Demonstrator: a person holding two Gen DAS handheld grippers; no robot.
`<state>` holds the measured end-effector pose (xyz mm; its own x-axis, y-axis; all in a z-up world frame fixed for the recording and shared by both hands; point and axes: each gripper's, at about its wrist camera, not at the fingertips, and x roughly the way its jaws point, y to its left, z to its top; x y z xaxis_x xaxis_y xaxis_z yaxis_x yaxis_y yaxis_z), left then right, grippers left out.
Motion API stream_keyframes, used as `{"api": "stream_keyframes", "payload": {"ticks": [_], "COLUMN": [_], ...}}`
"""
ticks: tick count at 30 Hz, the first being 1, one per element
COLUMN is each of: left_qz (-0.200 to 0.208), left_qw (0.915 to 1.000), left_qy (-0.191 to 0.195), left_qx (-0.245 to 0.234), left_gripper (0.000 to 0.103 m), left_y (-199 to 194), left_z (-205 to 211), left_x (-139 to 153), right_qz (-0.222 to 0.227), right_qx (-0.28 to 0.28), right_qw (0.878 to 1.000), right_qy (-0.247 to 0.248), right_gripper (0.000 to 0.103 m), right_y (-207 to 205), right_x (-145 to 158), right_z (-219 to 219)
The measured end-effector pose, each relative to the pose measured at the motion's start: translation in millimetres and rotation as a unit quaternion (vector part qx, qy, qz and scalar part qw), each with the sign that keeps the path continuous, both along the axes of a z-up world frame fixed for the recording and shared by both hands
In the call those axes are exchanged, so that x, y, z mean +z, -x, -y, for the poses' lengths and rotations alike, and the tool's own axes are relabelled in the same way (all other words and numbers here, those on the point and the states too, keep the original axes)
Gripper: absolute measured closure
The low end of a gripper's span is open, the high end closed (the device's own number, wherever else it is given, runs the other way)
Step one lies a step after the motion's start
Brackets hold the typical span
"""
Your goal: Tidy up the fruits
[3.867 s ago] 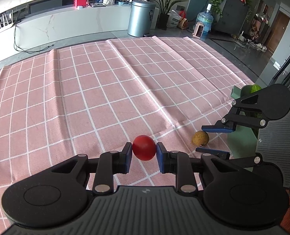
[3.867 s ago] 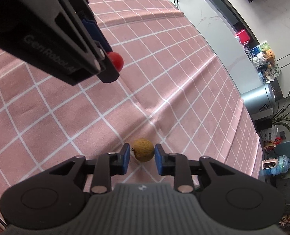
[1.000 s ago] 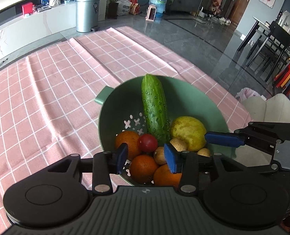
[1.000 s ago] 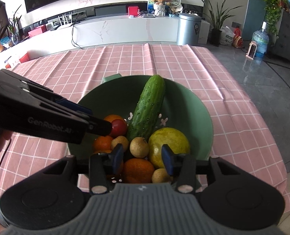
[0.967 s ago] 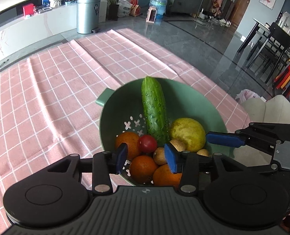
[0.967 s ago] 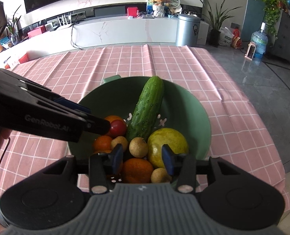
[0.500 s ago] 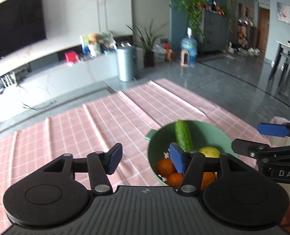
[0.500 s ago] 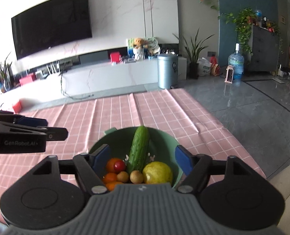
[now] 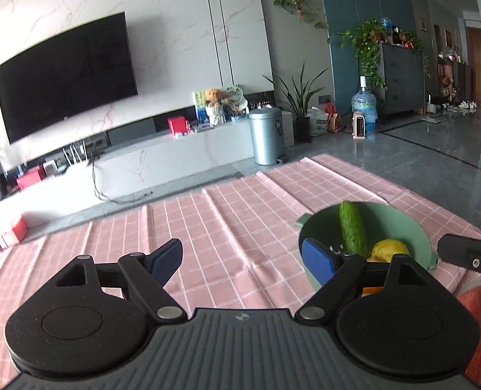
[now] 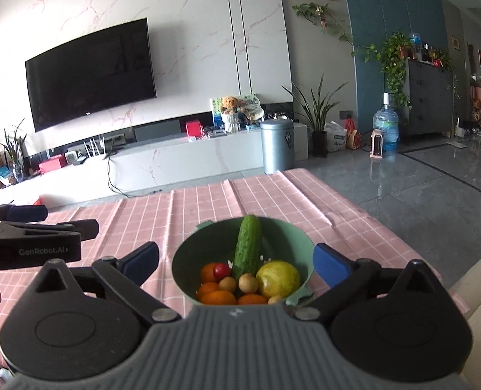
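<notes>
A green colander bowl (image 10: 292, 237) stands on the pink checked tablecloth (image 10: 214, 208). It holds a cucumber (image 10: 248, 245), a yellow lemon (image 10: 278, 278), a red tomato (image 10: 220, 270), several oranges (image 10: 217, 297) and small brown fruits (image 10: 247, 282). My right gripper (image 10: 235, 263) is wide open and empty, pulled back above the bowl. My left gripper (image 9: 242, 258) is wide open and empty, to the left of the bowl (image 9: 399, 224); the cucumber (image 9: 352, 230) and lemon (image 9: 390, 250) show there.
The left gripper's body (image 10: 29, 240) shows at the left of the right wrist view. Past the table's far edge are a grey bin (image 10: 278, 144), a white TV console (image 10: 175, 159) and a grey tiled floor (image 10: 419, 188).
Both grippers let go of their fruits into the bowl, then rose and drew back from it. Their jaws opened wider. The view tilted up to the room.
</notes>
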<state>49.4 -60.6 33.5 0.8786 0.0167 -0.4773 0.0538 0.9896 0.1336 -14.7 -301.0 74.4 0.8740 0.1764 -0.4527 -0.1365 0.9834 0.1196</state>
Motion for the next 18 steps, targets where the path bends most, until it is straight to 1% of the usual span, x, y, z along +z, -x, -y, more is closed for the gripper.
{"api": "stream_keyframes", "payload": {"ticks": [2,5,10,18], "left_qz": [-0.009,-0.019,-0.033,-0.068], "left_qw": [0.9999,0.9998,0.9994,0.9977], "left_qy": [0.009,0.009,0.005,0.001], "left_qx": [-0.002,0.000,-0.002,-0.003], "left_gripper": [0.005,0.005,0.005,0.005], "left_y": [1.7,7.5,15.7,16.9], "left_z": [-1.9,-3.2,-3.6,-8.5], "left_x": [-5.2,-12.0,-22.6,-43.0], "right_qz": [-0.011,-0.019,-0.018,-0.020], "right_qx": [-0.006,-0.017,-0.031,-0.021], "right_qw": [1.000,1.000,0.999,0.999], "right_qy": [0.007,0.014,0.020,0.028], "right_gripper": [0.005,0.005,0.005,0.005], "right_y": [0.9,3.4,6.6,2.6], "right_x": [-6.8,-16.5,-27.5,-35.5], "right_z": [-1.9,-5.0,-8.0,-16.3]}}
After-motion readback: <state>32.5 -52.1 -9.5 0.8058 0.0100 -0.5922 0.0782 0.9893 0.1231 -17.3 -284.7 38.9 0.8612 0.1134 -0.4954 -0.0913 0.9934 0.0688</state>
